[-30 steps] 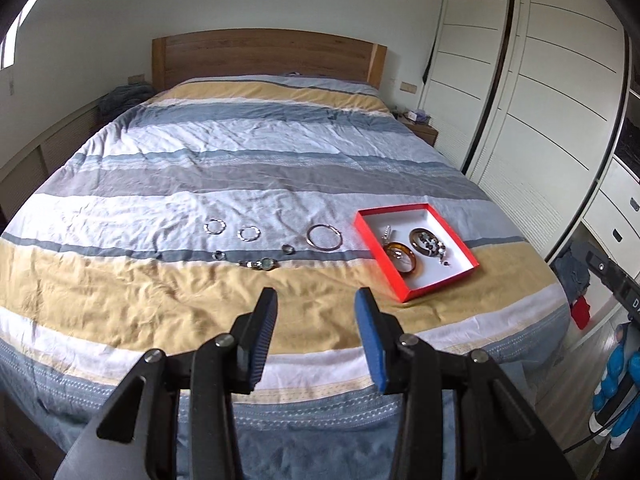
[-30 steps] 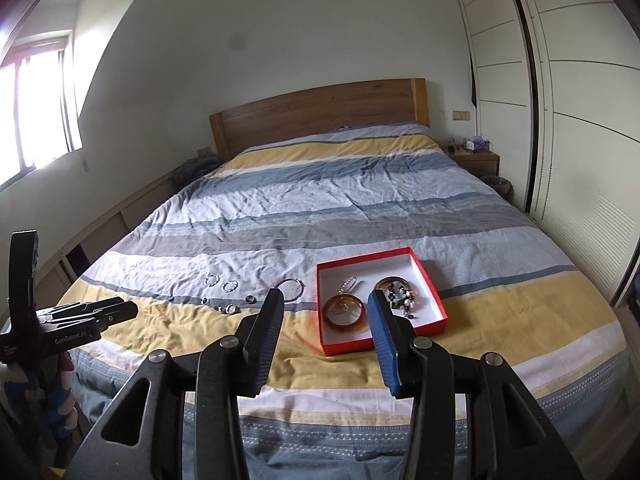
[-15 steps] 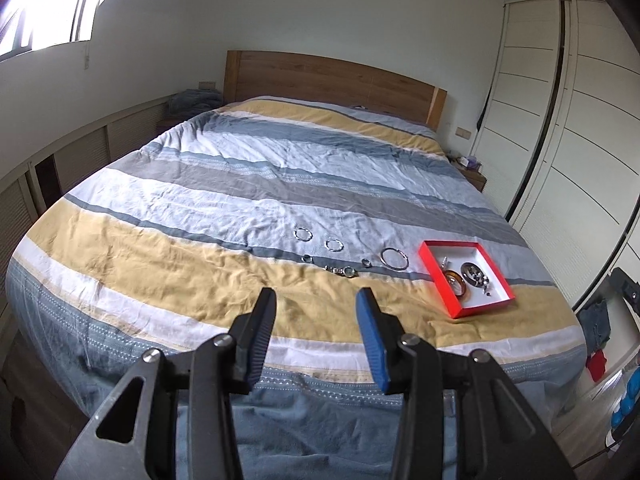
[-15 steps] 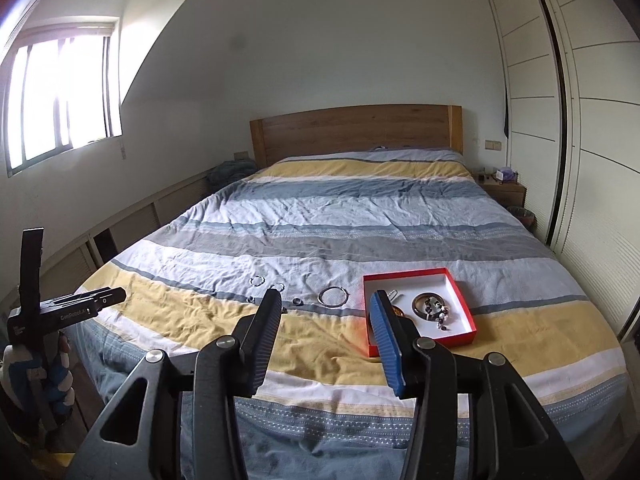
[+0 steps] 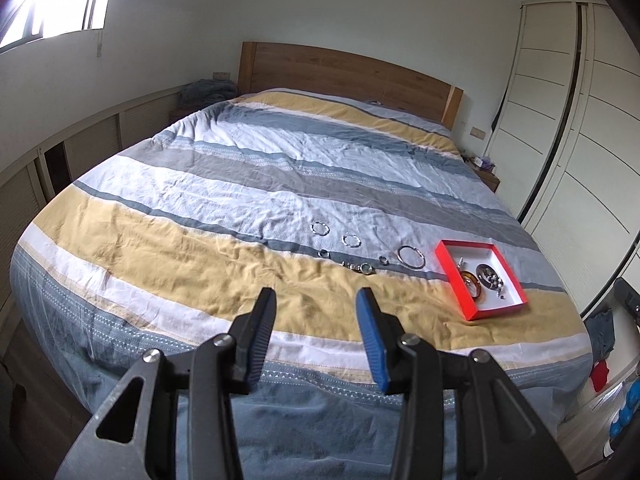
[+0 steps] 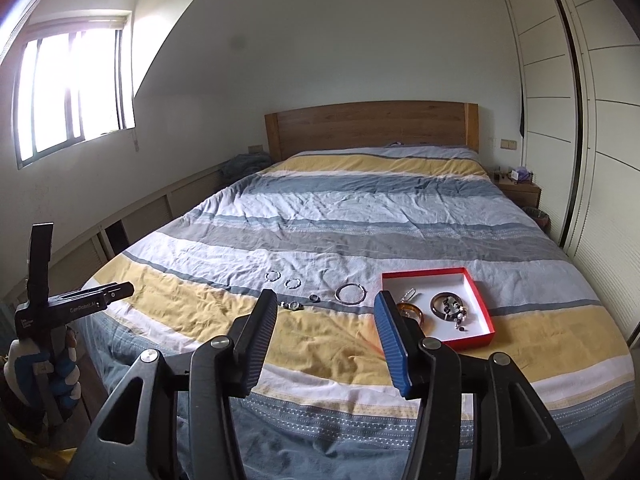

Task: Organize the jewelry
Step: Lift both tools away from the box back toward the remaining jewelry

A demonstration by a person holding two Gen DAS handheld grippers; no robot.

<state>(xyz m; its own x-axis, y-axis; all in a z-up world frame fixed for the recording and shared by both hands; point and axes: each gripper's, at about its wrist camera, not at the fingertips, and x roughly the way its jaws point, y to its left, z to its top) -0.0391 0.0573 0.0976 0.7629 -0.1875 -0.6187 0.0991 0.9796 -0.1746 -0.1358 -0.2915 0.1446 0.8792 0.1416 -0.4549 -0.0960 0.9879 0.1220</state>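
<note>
A red box with a white floor lies on the striped bed and holds an amber bangle and beaded bracelets. Left of it lie a large silver bangle, two small hoops, a ring and a watch-like piece. My left gripper and right gripper are both open and empty, held back off the foot of the bed.
The bed has a wooden headboard. White wardrobe doors stand at the right, a nightstand beside the bed, low cabinets along the left wall. The left hand-held gripper shows in the right wrist view.
Both grippers have pulled back and away from the bed, so the jewelry and box look smaller and farther. The left view has swung leftward. Both stay open.
</note>
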